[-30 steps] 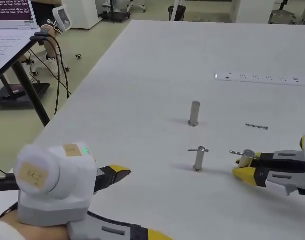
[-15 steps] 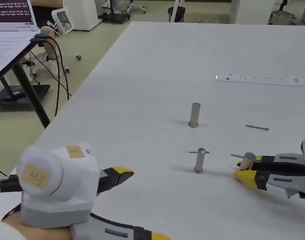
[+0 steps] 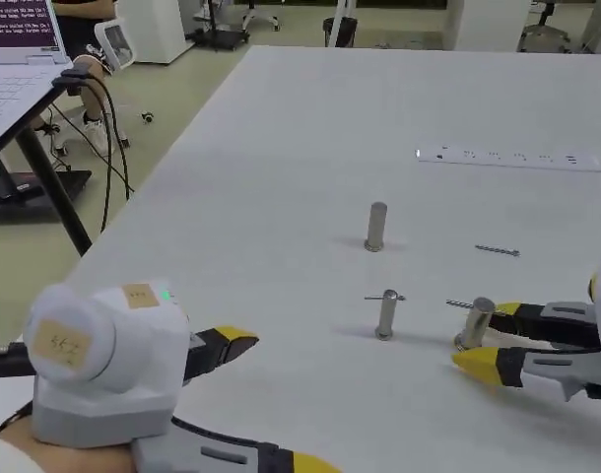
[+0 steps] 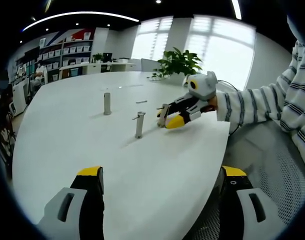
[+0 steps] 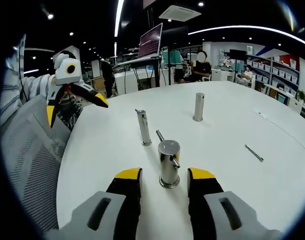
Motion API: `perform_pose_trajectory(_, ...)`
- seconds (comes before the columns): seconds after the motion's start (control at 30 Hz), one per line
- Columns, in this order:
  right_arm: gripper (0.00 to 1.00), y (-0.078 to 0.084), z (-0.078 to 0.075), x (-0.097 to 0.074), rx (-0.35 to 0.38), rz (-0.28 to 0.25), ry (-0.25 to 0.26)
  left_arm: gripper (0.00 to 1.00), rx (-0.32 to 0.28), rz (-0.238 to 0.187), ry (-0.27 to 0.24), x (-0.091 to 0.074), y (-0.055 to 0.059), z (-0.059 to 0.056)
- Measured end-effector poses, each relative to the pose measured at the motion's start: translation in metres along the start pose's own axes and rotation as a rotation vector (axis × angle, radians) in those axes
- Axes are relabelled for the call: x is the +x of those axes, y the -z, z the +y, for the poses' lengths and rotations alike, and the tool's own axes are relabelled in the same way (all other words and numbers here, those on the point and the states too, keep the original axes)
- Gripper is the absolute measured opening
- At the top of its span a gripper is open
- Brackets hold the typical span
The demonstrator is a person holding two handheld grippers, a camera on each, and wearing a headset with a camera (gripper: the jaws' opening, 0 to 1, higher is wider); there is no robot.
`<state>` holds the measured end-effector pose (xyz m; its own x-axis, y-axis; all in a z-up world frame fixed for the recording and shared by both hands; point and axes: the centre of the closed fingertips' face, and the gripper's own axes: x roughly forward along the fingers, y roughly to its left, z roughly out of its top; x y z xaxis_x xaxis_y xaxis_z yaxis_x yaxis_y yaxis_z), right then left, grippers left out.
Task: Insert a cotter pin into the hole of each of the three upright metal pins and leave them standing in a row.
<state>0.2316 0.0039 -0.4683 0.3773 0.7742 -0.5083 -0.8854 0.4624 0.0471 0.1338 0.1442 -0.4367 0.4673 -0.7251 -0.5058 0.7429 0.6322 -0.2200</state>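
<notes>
Right gripper [image 3: 478,335] is running off frame, jaws standing apart around near pin [image 5: 168,161], not touching; left gripper [image 4: 161,172] is gaping wide. Near and middle pin [image 3: 386,313] are carrying cotters [image 3: 371,297]. Far pin [image 3: 376,227] is standing bare on table [image 3: 281,148].

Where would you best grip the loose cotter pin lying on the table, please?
Probably near one end of the loose cotter pin, from straight above, closing across its thin shaft: it lies flat on the table, and the other end stays free for insertion.
</notes>
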Motion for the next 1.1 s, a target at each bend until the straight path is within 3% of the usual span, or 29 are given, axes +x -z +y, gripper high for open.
perform_pose_trajectory(0.23,0.57,-0.009,0.009,-0.02,0.072,-0.018,0.009,0.98,0.024,-0.017,0.03,0.004,-0.013,-0.006)
perform_pose_trajectory(0.4,0.69,-0.018,0.011,-0.037,0.105,-0.035,0.057,0.98,0.041,-0.042,0.063,0.008,-0.024,-0.012)
perform_pose_trajectory(0.5,0.78,-0.023,0.014,-0.049,0.166,-0.052,0.085,0.98,0.055,-0.049,0.08,0.009,-0.027,-0.016)
perform_pose_trajectory(0.73,0.77,-0.024,0.015,-0.074,0.21,-0.063,0.182,0.98,0.056,-0.065,0.099,0.007,-0.031,-0.021)
perform_pose_trajectory(0.93,0.82,-0.02,0.016,-0.095,0.265,-0.09,0.253,0.99,0.056,-0.057,0.109,0.003,-0.026,-0.026)
perform_pose_trajectory(1.1,0.93,-0.014,0.017,-0.108,0.321,-0.105,0.285,0.99,0.034,-0.058,0.095,-0.002,-0.025,-0.024)
